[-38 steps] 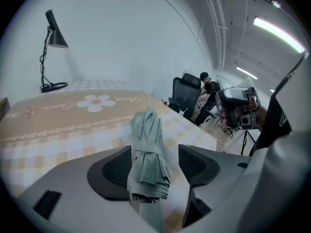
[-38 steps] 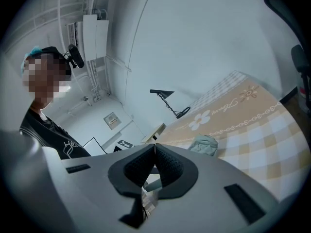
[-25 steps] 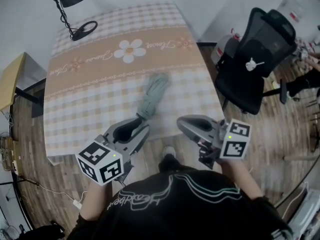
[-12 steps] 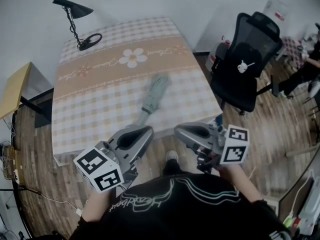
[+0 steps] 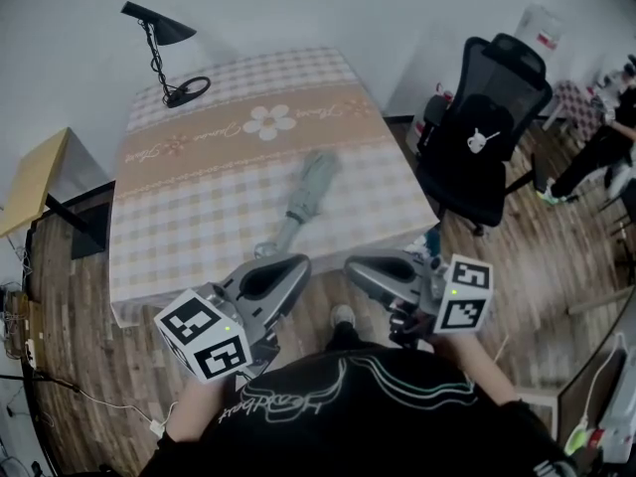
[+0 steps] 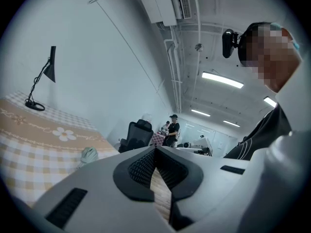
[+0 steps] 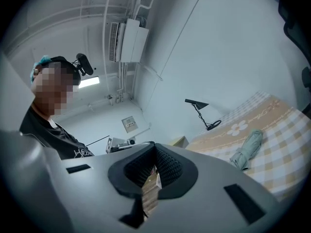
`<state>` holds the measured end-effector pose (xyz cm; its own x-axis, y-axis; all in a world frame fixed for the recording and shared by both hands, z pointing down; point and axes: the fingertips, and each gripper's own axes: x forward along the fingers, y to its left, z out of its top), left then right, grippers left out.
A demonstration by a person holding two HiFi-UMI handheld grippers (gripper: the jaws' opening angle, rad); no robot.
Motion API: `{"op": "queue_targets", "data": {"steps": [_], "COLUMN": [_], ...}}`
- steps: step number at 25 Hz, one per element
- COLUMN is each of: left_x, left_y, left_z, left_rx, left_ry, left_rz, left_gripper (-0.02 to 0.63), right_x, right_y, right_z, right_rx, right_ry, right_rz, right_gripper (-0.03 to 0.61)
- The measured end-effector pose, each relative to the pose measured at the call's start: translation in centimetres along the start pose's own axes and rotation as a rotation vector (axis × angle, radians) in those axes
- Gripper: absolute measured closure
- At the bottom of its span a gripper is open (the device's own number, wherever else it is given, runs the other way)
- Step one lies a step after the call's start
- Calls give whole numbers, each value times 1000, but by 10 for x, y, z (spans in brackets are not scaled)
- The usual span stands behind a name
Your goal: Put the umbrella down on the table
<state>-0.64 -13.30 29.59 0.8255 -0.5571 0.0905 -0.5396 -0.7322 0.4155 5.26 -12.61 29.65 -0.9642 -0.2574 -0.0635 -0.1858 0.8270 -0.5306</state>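
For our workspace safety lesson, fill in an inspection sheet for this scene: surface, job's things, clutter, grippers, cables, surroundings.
Surface: checked tablecloth with a flower band, lying flat.
Job's things: folded green umbrella lies on the cloth, narrow end towards the person; neither gripper touches it.
Clutter: black desk lamp at the far left corner.
Grippers: left gripper and right gripper both shut, empty, off the near edge.
Cables: thin white cable on the floor, left.
Surroundings: black office chair right; small wooden table left.

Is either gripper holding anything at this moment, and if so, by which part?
Nothing is held. The left gripper and right gripper are both shut and empty; the umbrella lies on the table, apart from them.
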Motion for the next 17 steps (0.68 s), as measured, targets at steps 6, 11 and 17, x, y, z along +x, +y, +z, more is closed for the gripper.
{"op": "queue_targets", "data": {"steps": [6, 11, 17], "left_x": [-6, -10, -18], "left_y": [-7, -11, -15], "left_z": [0, 1, 3], "left_rx": [12, 22, 28], "left_ry": [-4, -5, -16], "left_rz": [-4, -6, -2], "left_gripper": [617, 617, 617], "right_x": [0, 1, 3], "right_y": [8, 13, 23], "right_z": [-2, -3, -7], "right_rx": [-15, -22, -26], "right_ry": [0, -1, 3], "right_rz": [-6, -8, -5], "right_gripper": [566, 566, 566]}}
